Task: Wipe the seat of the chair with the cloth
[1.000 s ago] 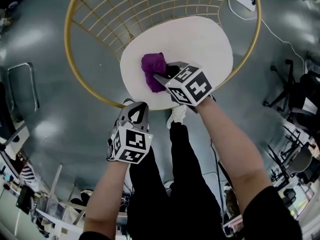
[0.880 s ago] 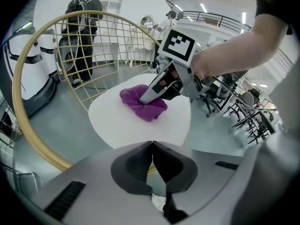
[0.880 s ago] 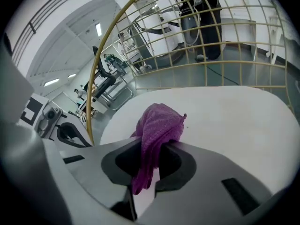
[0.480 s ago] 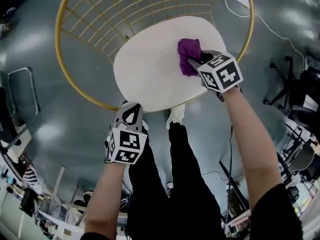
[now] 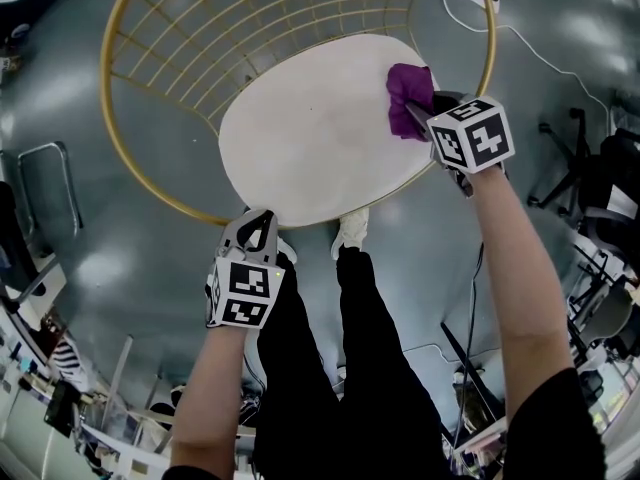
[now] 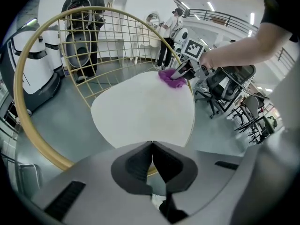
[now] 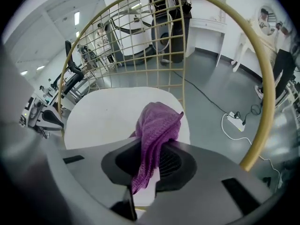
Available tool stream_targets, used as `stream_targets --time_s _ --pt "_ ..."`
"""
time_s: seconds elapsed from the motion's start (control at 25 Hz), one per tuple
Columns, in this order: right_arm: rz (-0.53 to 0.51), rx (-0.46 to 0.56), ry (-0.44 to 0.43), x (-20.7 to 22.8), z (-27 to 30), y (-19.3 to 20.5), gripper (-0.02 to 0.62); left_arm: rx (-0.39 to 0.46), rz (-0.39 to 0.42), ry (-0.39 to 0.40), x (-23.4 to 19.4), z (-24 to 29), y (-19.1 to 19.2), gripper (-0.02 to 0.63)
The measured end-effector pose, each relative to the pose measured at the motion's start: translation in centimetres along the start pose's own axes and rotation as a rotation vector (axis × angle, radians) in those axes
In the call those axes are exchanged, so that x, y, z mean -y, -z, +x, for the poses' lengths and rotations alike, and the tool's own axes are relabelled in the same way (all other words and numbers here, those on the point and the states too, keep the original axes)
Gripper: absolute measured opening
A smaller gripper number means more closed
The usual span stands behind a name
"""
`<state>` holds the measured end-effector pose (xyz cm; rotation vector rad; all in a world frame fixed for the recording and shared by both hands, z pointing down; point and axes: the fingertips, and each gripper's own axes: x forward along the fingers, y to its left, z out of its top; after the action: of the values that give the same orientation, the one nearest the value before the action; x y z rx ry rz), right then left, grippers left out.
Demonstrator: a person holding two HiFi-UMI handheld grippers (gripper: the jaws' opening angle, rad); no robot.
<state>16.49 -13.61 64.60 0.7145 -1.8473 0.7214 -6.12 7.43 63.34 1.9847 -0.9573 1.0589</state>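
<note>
Head view: the purple cloth (image 5: 408,86) bunches just ahead of the right gripper (image 5: 420,116) at the right edge of the white seat (image 5: 300,138) — bare seat spreads to its left, the gold hoop (image 5: 493,43) close on its right. Left gripper view: the left gripper (image 6: 151,154), jaws together on nothing, hangs short of the seat's near edge. Right gripper view: jaws pinch the cloth, which seems to rest on the seat.

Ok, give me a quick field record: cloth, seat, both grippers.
cloth: purple, bunched, at the seat's right edge
seat: white, nothing else on it
right gripper: shut on cloth, holding it on the seat
left gripper: shut, empty, by the seat's front edge
chair back: gold wire grid, beyond the seat
</note>
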Motion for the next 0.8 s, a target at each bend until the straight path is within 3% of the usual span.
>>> stream_targets --time_s 0.44,0.8 --pt "0.061 0.003 0.076 3.0 -1.9 0.5 0.075 0.008 -0.037 0.004 -0.2 -0.2 -0.6 0.017" --pt "0.042 0.0 0.145 3.0 -2.4 0.6 0.075 0.026 -0.049 0.012 -0.1 -0.4 -0.5 0.017"
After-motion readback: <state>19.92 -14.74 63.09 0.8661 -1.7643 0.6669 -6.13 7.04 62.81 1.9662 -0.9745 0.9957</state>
